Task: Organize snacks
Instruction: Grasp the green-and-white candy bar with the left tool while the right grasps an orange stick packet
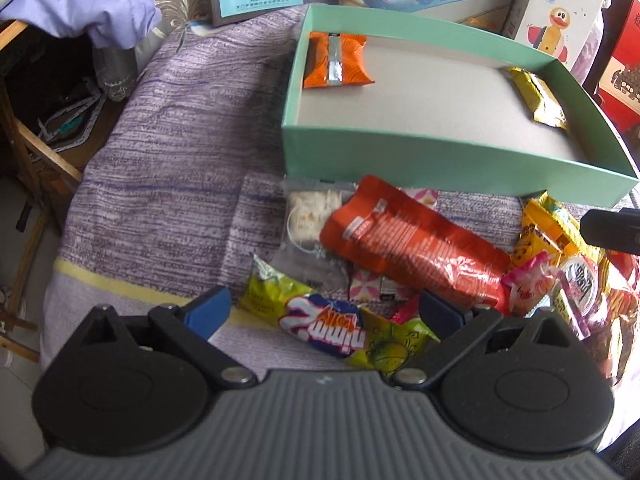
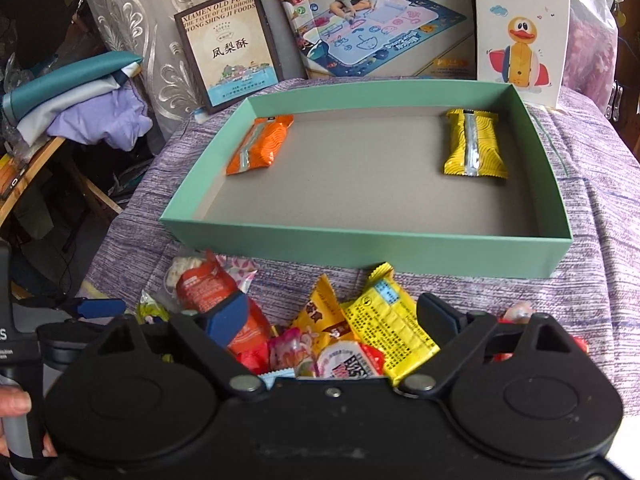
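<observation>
A mint-green open box (image 1: 400, 160) (image 2: 360, 248) lies on a purple woven cloth. An orange snack pack (image 1: 336, 60) (image 2: 260, 146) lies in its far left corner and a yellow pack (image 1: 538, 96) (image 2: 474, 144) at its far right. In front of the box is a heap of loose snacks: a red-orange pouch (image 1: 412, 248) (image 2: 204, 284), a clear packet of white pieces (image 1: 308, 216), a green-yellow candy pack (image 1: 324, 326) and a yellow packet (image 2: 388, 324). My left gripper (image 1: 324, 312) hangs open over the candy pack. My right gripper (image 2: 334, 316) stands open over the heap's right side, gripping nothing.
Upright boxes line the back: a duck toy box (image 2: 520, 28), a play-mat box (image 2: 372, 28) and a framed food box (image 2: 228, 52). Folded clothes (image 2: 80, 104) and wooden furniture (image 1: 36, 140) stand to the left. A hand (image 2: 12, 404) holds the left gripper's handle.
</observation>
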{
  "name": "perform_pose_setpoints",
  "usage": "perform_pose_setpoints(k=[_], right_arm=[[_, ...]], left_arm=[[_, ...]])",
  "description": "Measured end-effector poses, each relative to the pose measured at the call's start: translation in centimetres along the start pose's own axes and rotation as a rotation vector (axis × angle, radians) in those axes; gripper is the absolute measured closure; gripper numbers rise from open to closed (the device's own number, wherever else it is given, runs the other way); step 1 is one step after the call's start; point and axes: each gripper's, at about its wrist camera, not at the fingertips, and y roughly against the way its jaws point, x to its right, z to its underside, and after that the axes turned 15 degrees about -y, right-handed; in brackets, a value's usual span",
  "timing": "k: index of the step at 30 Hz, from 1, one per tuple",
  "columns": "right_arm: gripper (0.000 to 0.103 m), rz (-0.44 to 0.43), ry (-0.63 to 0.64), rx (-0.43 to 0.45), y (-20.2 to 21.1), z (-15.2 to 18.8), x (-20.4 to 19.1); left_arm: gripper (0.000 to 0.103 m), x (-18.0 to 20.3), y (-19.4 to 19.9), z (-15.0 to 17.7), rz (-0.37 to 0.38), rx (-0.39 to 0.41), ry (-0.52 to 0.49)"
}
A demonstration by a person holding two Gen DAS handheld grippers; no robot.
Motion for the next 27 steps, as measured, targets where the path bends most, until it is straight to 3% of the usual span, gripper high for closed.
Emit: perform_pose_setpoints(k=[2,6,11,20,23,27], right_arm=[[0.021,-0.01,0.006,-0.012,-0.3,0.3,-0.6],[0.04,-0.025,0.042,-0.045,-1.0,0.9,-2.1],[0.048,-0.046,0.098,-0.102,-3.2,1.6,-5.0],[0.047,-0.027,0.21,-0.185,-8.3,1.8,-8.8],[0.047,-0.023,0.224,-0.201,-8.9,1.8,-9.0],[0.048,-0.015,0.243,-0.202,-8.9,1.7,-8.7]], left_arm=[[0.001,-0.1,-0.4,0.3,-0.008,-0.013,-0.005],[0.001,-0.7,-1.2,1.1,-0.035,-0.036,-0.029],[0.001,-3.5,-1.2,2.3,-0.046,-0.036,-0.04],[0.003,-7.5,-0.6,4.0,-0.011,-0.015,0.025],[0.008,-7.1,-0.5,3.8,0.04,0.002,0.005],[0.024,-5.6,-0.8,2.7,0.053,0.017,-0.067]])
